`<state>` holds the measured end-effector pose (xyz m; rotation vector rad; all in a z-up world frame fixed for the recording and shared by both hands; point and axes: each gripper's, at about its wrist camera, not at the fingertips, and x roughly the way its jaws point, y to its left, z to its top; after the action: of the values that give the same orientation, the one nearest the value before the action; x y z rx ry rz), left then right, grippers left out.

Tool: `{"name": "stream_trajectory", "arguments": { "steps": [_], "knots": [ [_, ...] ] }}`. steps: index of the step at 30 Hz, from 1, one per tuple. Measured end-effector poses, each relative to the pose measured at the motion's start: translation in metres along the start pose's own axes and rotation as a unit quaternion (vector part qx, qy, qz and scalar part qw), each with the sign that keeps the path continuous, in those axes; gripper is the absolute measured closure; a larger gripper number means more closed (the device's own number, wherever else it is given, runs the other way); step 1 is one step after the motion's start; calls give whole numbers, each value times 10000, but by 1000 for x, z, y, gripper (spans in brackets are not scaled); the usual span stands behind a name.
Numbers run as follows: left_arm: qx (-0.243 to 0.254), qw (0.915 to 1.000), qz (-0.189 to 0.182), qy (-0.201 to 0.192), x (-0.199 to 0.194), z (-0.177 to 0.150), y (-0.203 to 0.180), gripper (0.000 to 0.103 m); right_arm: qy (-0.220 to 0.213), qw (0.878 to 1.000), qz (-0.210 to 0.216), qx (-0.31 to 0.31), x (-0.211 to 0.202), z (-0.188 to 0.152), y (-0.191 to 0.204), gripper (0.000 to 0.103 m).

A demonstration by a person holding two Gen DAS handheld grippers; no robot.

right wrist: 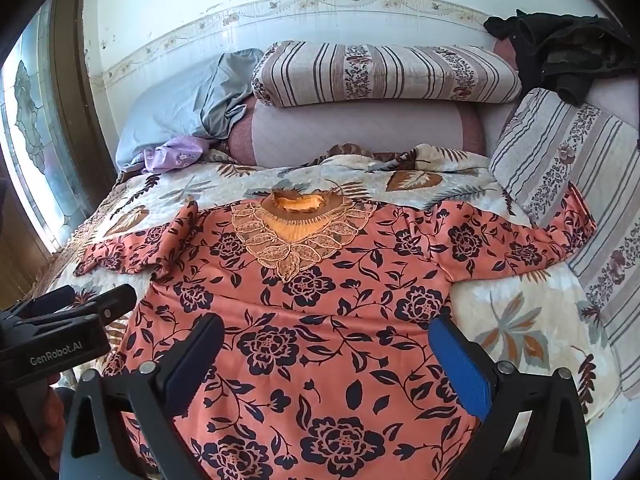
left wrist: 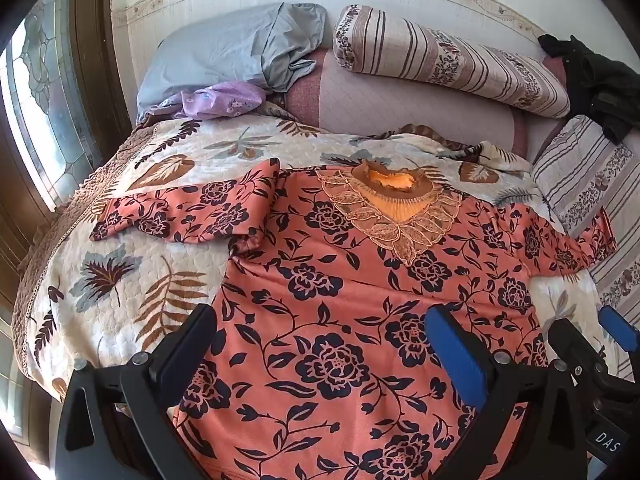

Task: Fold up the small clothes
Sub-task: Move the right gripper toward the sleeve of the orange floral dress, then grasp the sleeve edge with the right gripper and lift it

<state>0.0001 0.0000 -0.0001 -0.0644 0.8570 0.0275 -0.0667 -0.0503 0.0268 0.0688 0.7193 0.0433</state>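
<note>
An orange blouse with dark flowers (left wrist: 340, 320) lies flat, front up, on the leaf-print quilt (left wrist: 120, 280). Its lace collar (left wrist: 396, 208) points to the pillows. The left sleeve (left wrist: 180, 212) is bent and rumpled, the right sleeve (left wrist: 568, 248) reaches onto a striped cushion. My left gripper (left wrist: 320, 328) is open and empty above the lower body of the blouse. My right gripper (right wrist: 328, 340) is open and empty above the blouse (right wrist: 320, 340), nearer its right side. The right gripper also shows at the left wrist view's right edge (left wrist: 580, 340), and the left gripper at the right wrist view's left edge (right wrist: 68, 304).
At the head of the bed lie a grey pillow (left wrist: 232, 52), a purple cloth (left wrist: 220, 100), a striped bolster (left wrist: 448, 60) and a dark garment (left wrist: 600, 80). A striped cushion (right wrist: 568, 168) stands at the right. A window (left wrist: 36, 112) is at the left, beyond the bed's edge.
</note>
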Motion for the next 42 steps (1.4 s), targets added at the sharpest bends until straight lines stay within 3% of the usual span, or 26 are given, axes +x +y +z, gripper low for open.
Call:
{"name": "stream_trajectory", "arguments": {
  "steps": [25,30,33,36,39,42],
  "knots": [
    [24,10000,21,26,7,-1,-1,0,42,10000,46,-21,8,1,2,0],
    [6,9999,-82,117,18,-2,3,0,27,9992,398,84,12,2,-7,0],
    [-107,9995,-33,293,39,-10,19,0,-45,9944,940,474,19,4,-41,0],
    [-307,9970,205,682,67,-21,45,0,164,9884,890,1216,42,2,-105,0],
    [-633,9930,461,879,85,-31,79,0,223,9684,880,2323,68,-6,-194,2],
    [-842,9892,725,960,97,-32,109,0,174,9487,307,3143,90,-10,-284,24]
  ]
}}
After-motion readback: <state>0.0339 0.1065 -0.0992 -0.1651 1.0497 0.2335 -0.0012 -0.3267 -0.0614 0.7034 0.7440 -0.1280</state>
